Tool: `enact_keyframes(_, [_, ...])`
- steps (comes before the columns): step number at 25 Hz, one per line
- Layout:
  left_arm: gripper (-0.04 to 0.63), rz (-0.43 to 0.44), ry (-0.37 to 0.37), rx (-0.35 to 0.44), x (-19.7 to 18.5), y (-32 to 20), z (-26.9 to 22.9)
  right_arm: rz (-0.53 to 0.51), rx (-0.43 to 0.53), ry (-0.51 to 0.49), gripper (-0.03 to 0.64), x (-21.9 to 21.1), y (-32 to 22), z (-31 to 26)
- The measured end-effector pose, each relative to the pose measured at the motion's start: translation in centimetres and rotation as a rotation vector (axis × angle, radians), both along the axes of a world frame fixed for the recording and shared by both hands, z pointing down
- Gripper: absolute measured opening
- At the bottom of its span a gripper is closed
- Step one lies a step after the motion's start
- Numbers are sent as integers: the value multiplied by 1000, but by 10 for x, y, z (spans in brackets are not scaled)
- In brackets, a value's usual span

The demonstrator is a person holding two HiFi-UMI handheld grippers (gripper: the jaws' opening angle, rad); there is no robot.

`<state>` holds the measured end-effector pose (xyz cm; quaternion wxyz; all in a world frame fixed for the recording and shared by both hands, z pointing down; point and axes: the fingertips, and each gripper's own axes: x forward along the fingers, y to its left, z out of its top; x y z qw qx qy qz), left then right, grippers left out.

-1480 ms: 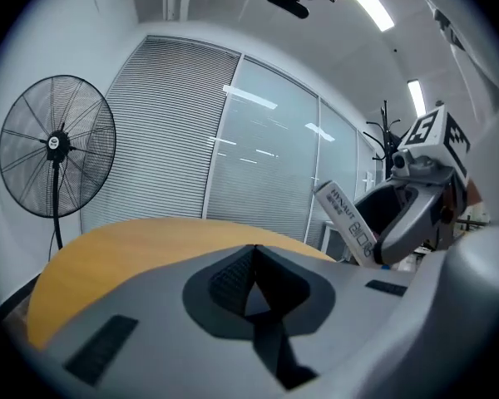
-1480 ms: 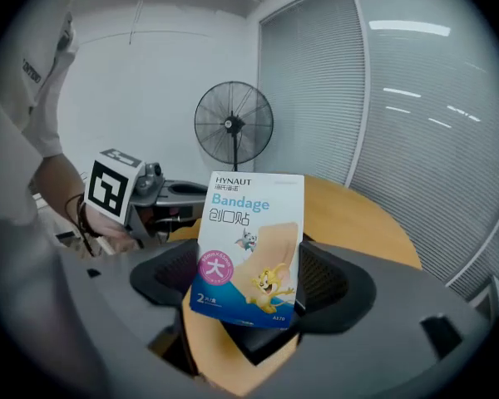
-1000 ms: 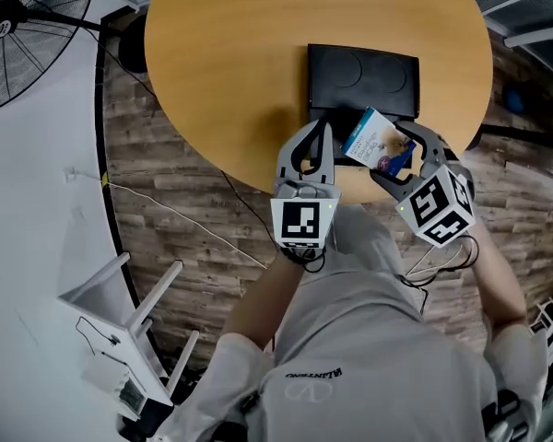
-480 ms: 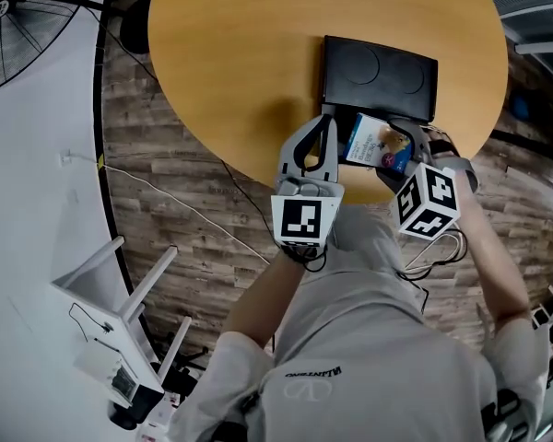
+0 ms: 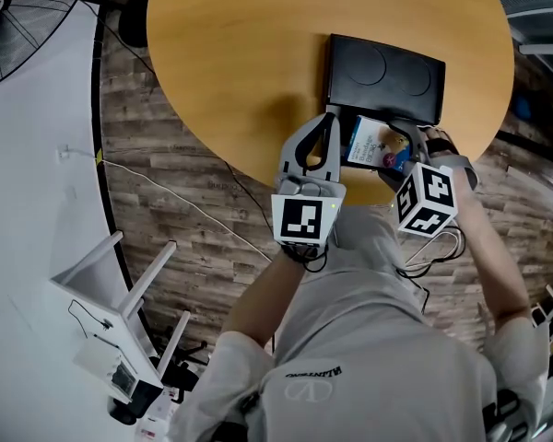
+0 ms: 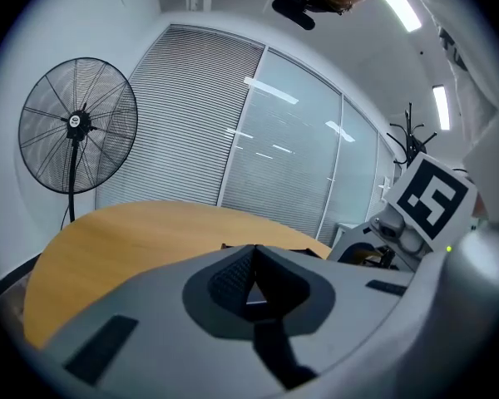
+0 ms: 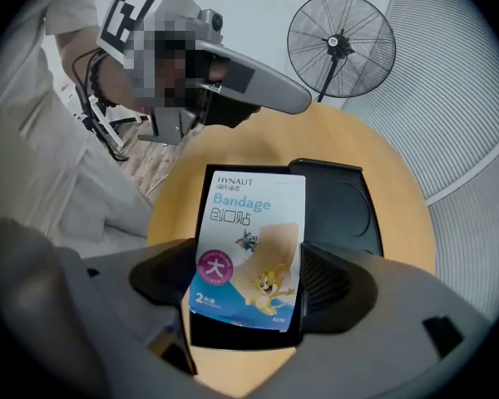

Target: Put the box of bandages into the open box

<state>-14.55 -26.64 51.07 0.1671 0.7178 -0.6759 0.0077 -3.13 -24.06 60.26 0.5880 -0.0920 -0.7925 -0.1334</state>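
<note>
The bandage box [image 7: 249, 248], white and blue with cartoon print, stands upright between the jaws of my right gripper [image 7: 245, 277], which is shut on its lower part. It hangs over the tray of the black open box [image 7: 233, 339], whose flat lid [image 7: 337, 206] lies folded back on the round wooden table. The head view shows the bandage box [image 5: 373, 144] at the black box's [image 5: 387, 70] near end, held by the right gripper [image 5: 398, 147]. Whether it touches the tray's bottom I cannot tell. My left gripper [image 5: 326, 120] rests shut and holding nothing just left of the tray; its tips meet in its own view [image 6: 251, 256].
The wooden table [image 5: 240, 63] ends close to the black box's near side. A standing fan [image 6: 76, 123] stands beyond the table's left. A white overturned chair [image 5: 120, 320] and a cable lie on the plank floor at the left.
The right gripper has swung inward and carried the bandage box a little farther over the black tray. The left gripper has stayed shut beside the tray.
</note>
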Motion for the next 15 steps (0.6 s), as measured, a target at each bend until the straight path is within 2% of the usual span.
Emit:
enact_keyframes(11, [8,3,19,-12,-3,3,6,-11,-23,18,403,-3,3,12])
enact_keyframes(15, [8,3,22,-12,-2,3,4,27,-24,-40,403,-6,0,5])
